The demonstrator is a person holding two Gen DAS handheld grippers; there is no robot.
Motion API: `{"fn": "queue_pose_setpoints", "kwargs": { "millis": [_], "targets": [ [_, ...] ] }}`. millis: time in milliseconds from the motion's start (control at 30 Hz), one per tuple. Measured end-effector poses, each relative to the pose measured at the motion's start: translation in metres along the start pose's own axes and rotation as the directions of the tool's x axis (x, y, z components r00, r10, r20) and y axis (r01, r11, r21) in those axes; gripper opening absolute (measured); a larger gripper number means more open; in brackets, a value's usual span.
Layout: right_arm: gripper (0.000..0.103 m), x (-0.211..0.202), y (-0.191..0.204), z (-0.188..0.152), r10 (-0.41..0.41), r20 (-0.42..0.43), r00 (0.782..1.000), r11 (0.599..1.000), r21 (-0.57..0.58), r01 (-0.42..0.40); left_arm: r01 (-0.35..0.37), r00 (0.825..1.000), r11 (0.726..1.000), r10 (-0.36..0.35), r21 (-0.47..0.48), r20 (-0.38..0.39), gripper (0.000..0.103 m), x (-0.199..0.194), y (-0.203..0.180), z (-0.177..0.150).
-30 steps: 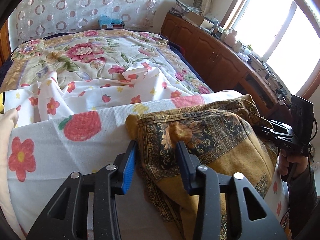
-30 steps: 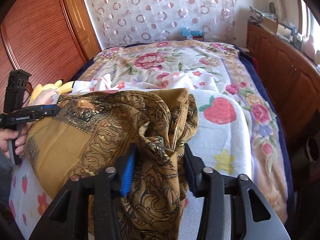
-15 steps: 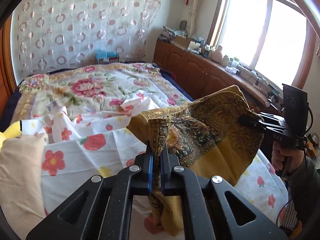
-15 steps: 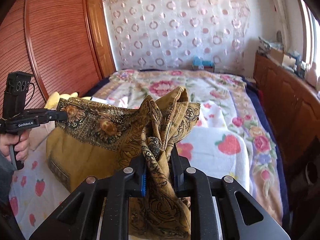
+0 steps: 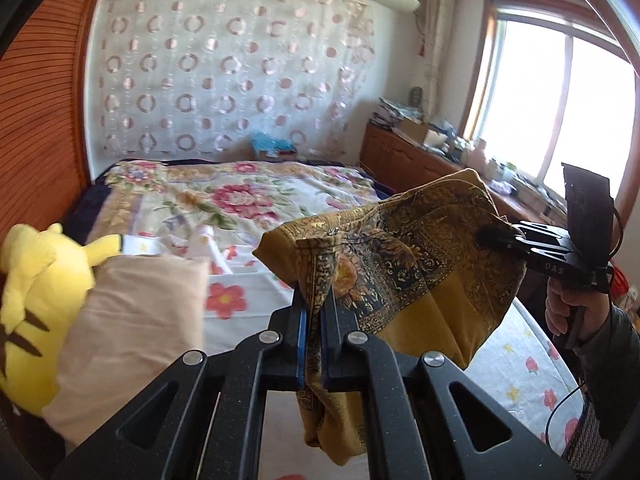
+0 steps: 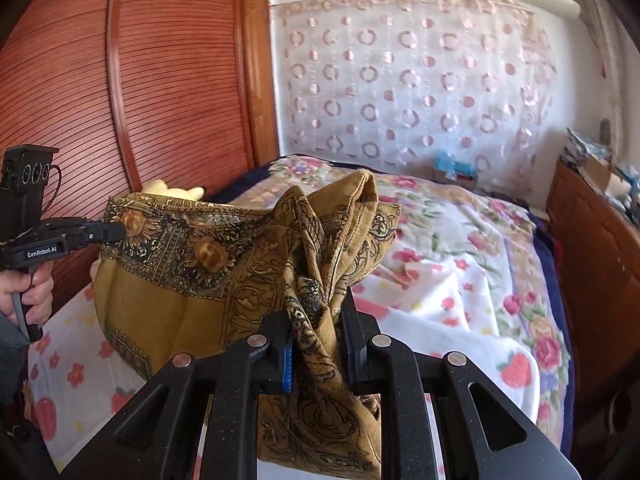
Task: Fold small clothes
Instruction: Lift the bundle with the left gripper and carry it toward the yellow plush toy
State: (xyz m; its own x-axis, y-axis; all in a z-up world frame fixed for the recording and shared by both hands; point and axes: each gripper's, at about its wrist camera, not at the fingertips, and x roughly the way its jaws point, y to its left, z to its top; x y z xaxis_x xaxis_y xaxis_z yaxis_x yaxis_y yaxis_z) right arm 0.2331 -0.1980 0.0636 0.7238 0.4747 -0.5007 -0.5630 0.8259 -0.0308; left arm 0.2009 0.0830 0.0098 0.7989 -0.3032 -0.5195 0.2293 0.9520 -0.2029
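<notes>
A mustard-brown garment with a dark ornate border (image 5: 420,264) hangs stretched in the air above the bed, held at two places. In the left wrist view my left gripper (image 5: 314,300) is shut on one bunched edge, and cloth droops below its fingers. The right gripper (image 5: 486,236) bites the garment's far corner there. In the right wrist view my right gripper (image 6: 318,312) is shut on a thick twisted bunch of the same garment (image 6: 172,288). The left gripper (image 6: 116,232) pinches the opposite corner at the left, with a hand on its handle.
Below lies a bed with a floral bedspread (image 5: 240,196) and a white flowered sheet (image 5: 520,364). A yellow plush toy (image 5: 36,304) and a beige pillow (image 5: 132,328) sit at the left. A wooden cabinet (image 5: 400,156) runs along the right, and a slatted wardrobe (image 6: 120,100) stands at the left.
Both grippers closed on the garment, which lay on the bed, and lifted it into the air. Both views have tilted upward, and the cloth now spans between them.
</notes>
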Motion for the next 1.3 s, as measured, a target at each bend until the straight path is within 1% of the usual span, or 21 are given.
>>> {"fn": "queue_pose_setpoints", "kwargs": {
  "millis": [167,367,433,600,733,867,1000,1067,1300],
  "targets": [
    [0.018,0.023,0.026,0.029,0.059,0.01,0.998,0.994,-0.093,-0.058,-0.098,0.993,0.994,0.101,-0.05,0.057,0.006,-0.027,0.039,-0.012],
    [0.018,0.062,0.051,0.063,0.117,0.005,0.993,0.974,-0.197,-0.114,-0.176,0.978,0.974,0.189,-0.142,0.085,0.006,-0.039,0.083,-0.026],
    [0.018,0.074,0.059,0.074,0.134,0.002,0.991,0.965,-0.229,-0.13,-0.188,0.975,0.966,0.205,-0.179,0.083,0.006,-0.04,0.097,-0.034],
    [0.018,0.104,0.076,0.091,0.155,-0.025,0.988,0.933,-0.326,-0.154,-0.225,0.969,0.948,0.243,-0.227,0.053,0.006,-0.04,0.114,-0.062],
    [0.018,0.145,0.084,0.102,0.146,-0.069,0.987,0.905,-0.394,-0.161,-0.237,0.964,0.935,0.259,-0.265,0.052,0.006,-0.045,0.123,-0.081],
    [0.018,0.182,0.094,0.121,0.16,-0.09,0.983,0.888,-0.422,-0.183,-0.257,0.959,0.924,0.28,-0.282,0.046,0.006,-0.049,0.131,-0.092],
    [0.018,0.208,0.111,0.132,0.177,-0.094,0.98,0.861,-0.468,-0.2,-0.268,0.956,0.913,0.291,-0.307,0.03,0.006,-0.047,0.14,-0.099],
    [0.018,0.219,0.117,0.136,0.178,-0.103,0.978,0.853,-0.479,-0.206,-0.276,0.954,0.907,0.298,-0.316,0.02,0.006,-0.045,0.144,-0.103],
    [0.019,0.234,0.132,0.135,0.199,-0.118,0.973,0.844,-0.484,-0.232,-0.306,0.948,0.89,0.318,-0.337,-0.02,0.006,-0.043,0.149,-0.117]
  ]
}}
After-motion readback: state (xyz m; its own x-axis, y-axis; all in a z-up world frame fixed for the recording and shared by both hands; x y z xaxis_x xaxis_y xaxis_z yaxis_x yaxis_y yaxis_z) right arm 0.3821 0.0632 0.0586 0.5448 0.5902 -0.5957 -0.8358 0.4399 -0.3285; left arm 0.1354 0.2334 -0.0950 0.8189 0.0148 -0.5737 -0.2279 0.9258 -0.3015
